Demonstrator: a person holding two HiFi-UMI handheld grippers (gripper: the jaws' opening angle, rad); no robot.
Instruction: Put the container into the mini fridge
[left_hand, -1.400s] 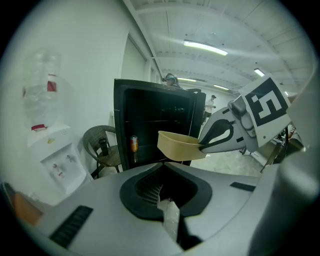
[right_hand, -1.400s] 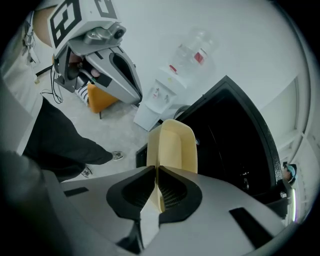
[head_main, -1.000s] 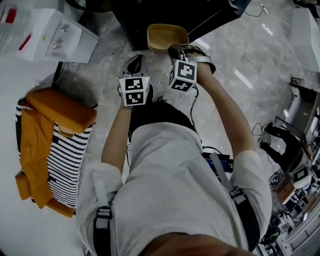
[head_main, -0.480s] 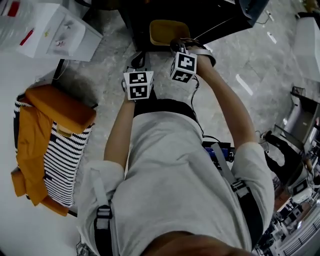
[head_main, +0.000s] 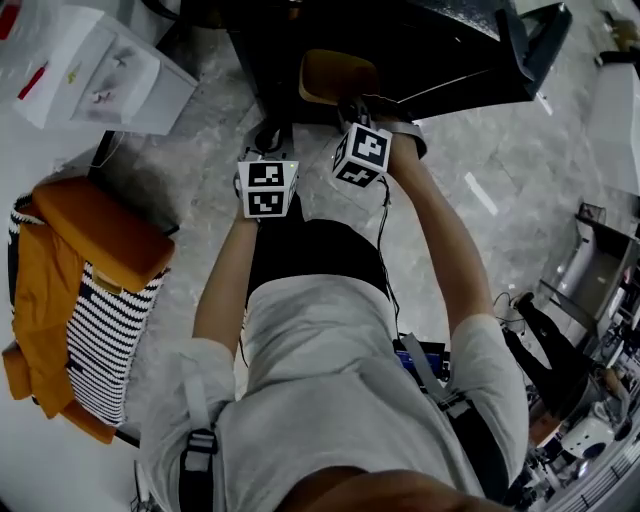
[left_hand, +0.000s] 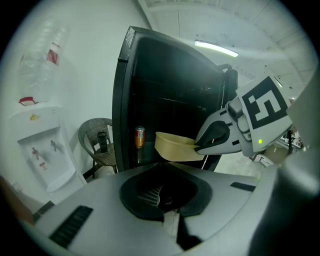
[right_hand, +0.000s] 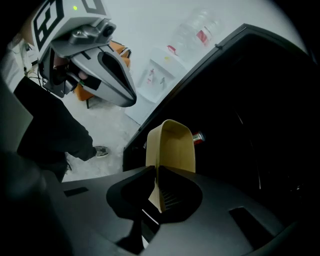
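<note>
In the head view, the person stands on a grey marbled floor (head_main: 180, 160) facing the open black mini fridge (head_main: 440, 50), its door (head_main: 530, 45) swung out to the right. The tan container (head_main: 335, 75) sits at the fridge's mouth, gripped by the right claw (head_main: 352, 103). The left claw (head_main: 270, 135) is just beside it, lower and to the left. A white water dispenser (head_main: 85, 70) stands to the left of the fridge, and nearer the person a chair (head_main: 100, 230) carries orange cloth and a striped bag. In the left gripper view, the left claw's jaws are closed together with nothing between them. Beyond them the container hangs in front of the dark shelves, near a can (left_hand: 139, 136) standing inside. A wicker chair (left_hand: 97, 145) stands between fridge and dispenser. In the right gripper view, the right claw's jaws pinch the container's near wall, the container is tilted up on edge, and the can shows just behind its rim.
</note>
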